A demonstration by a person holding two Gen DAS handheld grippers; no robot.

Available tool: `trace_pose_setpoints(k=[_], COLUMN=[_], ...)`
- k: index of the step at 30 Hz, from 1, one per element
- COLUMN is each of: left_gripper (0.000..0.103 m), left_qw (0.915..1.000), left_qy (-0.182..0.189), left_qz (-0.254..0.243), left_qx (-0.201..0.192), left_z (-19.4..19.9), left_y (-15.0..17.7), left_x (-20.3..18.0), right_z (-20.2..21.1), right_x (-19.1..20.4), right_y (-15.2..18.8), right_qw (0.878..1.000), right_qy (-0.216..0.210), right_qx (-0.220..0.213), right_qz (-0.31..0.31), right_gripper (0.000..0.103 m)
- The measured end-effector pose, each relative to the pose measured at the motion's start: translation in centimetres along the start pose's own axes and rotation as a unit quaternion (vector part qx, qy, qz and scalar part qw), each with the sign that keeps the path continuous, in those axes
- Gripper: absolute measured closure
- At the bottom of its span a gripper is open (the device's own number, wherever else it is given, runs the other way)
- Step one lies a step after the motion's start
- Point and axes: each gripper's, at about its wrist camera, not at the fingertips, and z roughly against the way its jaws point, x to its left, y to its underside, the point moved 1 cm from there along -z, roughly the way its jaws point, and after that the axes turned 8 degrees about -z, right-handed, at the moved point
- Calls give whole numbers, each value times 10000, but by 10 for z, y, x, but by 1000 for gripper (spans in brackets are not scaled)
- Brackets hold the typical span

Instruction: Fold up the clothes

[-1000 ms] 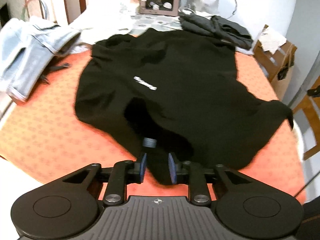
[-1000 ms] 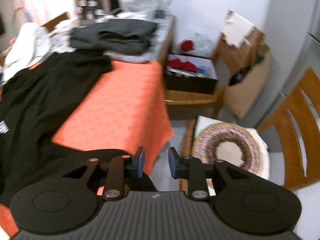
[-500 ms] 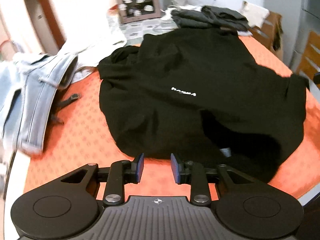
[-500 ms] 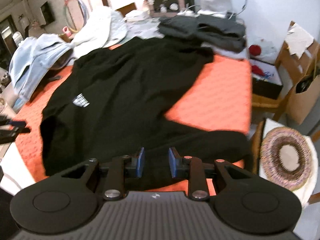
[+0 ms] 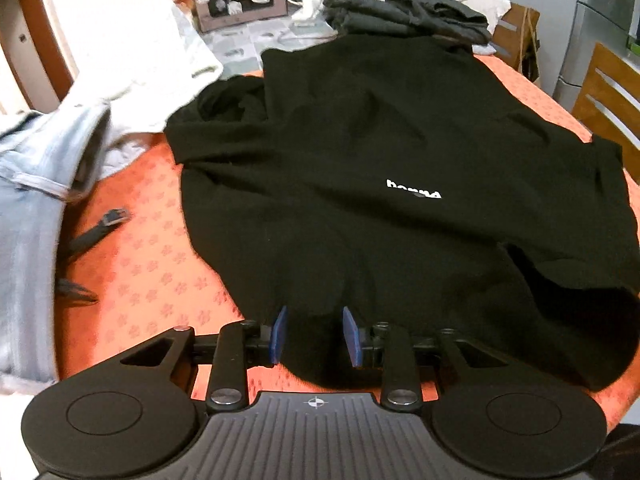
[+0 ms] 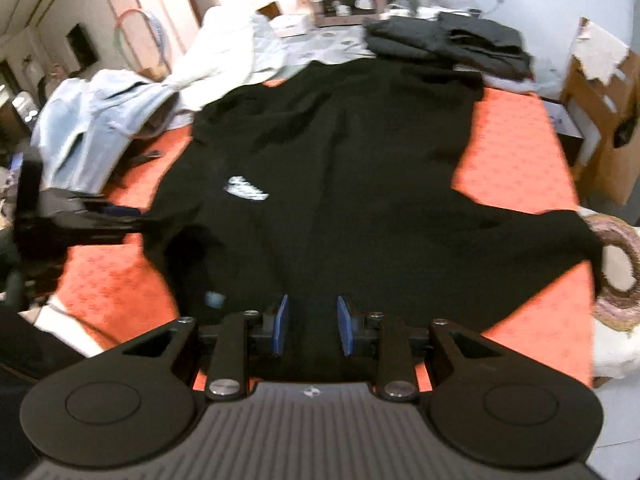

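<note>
Since a second ago both tools have swung: the left tool [image 5: 313,335], which was pinching a fold of the black shirt at the collar side, has let go and slid toward the shirt's left shoulder edge, and the right tool [image 6: 311,325], which was aimed off the table at a chair, now faces the shirt square on. Left tool now: blue pads spread, black cloth lying between and under them, not visibly pinched. Right tool: pads spread too, hovering at the near edge of the cloth; contact cannot be told through the blur.

Outward from there: the black shirt [image 5: 400,152] lies spread flat on the orange table [image 5: 152,264], white chest print up, collar end nearest the tools, hem toward the far end. One sleeve [image 6: 552,232] runs out to the table's right edge; the other sleeve [image 5: 224,100] is bunched at the far left. No fold is visible in the body.

Progress, judged: this shirt is laid out and roughly smoothed, with all its folding left. Further out, a dark garment pile [image 5: 408,12] sits at the far end; whether it is folded I cannot tell. Light blue jeans [image 5: 36,184] and a white garment [image 5: 132,52] lie heaped at the left, unfolded.
</note>
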Motion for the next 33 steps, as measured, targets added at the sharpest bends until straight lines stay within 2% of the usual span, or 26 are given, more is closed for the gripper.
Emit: trace_pose_setpoints(k=[3, 6, 9, 13, 14, 18, 19, 21, 24, 28, 31, 33], left_gripper=[69, 69, 69, 69, 71, 87, 89, 92, 92, 92, 92, 92], left_qw=[9997, 9995, 9993, 9989, 9988, 9985, 9983, 9984, 9983, 9965, 9956, 9960], left_qy=[193, 168, 179, 289, 309, 433, 461, 449, 407, 534, 602, 613], left_qz=[-124, -261, -336, -363, -359, -250, -217, -141, 28, 243, 146, 80], left_qx=[-5, -27, -57, -110, -129, -230, -265, -319, -425, -596, -707, -641], left_z=[-9, -15, -18, -19, -19, -14, -12, -8, 5, 31, 51, 53], left_y=[-1, 2, 5, 6, 7, 10, 11, 14, 19, 27, 35, 43], left_x=[2, 4, 7, 10, 11, 17, 19, 23, 31, 44, 41, 36], right_z=[-17, -38, -62, -90, -96, -120, -123, -125, -111, -76, -58, -54], right_x=[27, 54, 73, 87, 89, 96, 96, 100, 108, 125, 139, 145], right_y=[3, 5, 6, 2, 0, -7, -9, -11, -13, -6, 8, 18], right_qw=[9997, 9989, 9980, 9961, 9953, 9913, 9906, 9904, 9913, 9909, 9899, 9890], right_qy=[-231, -461, -600, -761, -820, -1057, -1097, -1136, -1220, -1330, -1272, -1212], right_qx=[53, 97, 149, 292, 335, 505, 521, 472, 274, 118, 231, 305], right_qz=[-10, -22, -135, -332, -388, -602, -626, -630, -405, 136, 586, 792], right_gripper=[72, 71, 62, 61, 61, 61, 63, 97, 98, 98, 98, 98])
